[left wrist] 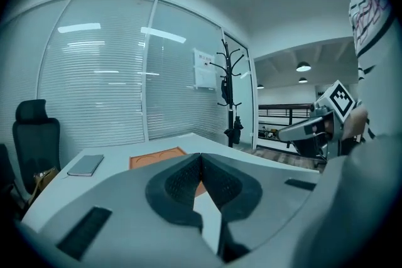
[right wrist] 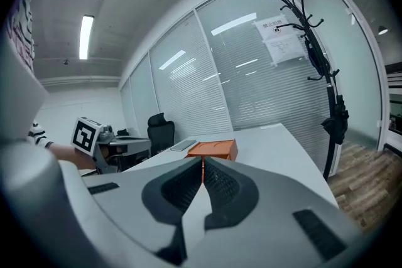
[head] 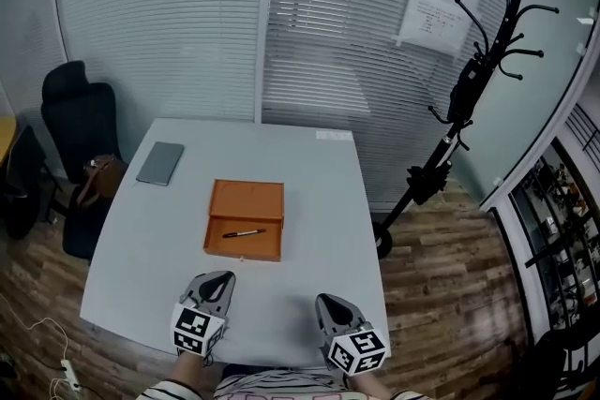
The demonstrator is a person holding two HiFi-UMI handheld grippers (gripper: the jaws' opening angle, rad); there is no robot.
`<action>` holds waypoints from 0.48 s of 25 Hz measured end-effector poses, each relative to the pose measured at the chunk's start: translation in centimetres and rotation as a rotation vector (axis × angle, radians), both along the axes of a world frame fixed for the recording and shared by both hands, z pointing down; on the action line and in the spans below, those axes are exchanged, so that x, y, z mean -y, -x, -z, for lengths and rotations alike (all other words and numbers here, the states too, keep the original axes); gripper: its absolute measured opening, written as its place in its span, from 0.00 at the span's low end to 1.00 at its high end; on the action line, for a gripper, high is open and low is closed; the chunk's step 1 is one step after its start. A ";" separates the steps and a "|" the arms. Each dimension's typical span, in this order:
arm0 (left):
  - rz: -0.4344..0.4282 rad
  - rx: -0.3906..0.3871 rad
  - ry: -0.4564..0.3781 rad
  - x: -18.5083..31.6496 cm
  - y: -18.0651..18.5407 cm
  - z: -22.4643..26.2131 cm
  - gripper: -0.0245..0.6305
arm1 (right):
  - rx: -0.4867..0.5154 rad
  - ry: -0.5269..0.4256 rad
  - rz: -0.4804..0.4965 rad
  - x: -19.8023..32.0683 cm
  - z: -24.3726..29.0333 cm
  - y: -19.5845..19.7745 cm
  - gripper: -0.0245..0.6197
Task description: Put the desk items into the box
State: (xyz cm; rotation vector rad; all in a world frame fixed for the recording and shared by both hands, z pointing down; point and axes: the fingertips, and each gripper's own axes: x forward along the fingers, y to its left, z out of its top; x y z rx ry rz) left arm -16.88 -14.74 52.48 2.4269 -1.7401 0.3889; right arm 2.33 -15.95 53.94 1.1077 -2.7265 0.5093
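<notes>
Head view: the orange box (head: 246, 220) sits mid-worktop (head: 314, 201), a pen (head: 244, 233) inside; a grey notebook (head: 160, 163) lies near the far left corner. Left gripper (head: 222, 276) and right gripper (head: 325, 299) hover at the near edge, jaws pressed together, empty. Next, likely: spread jaws, reach the notebook.

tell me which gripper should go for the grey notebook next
Left, probably. The grey notebook lies far left on the table, left of the orange box, on the left gripper's side; the right gripper would have to cross over. Both are shut and empty.
</notes>
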 end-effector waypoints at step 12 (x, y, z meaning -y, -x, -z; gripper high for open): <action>0.147 -0.073 0.008 -7.5 -1.1 -2.4 0.07 | -0.022 0.014 0.140 -1.4 -1.5 0.8 0.08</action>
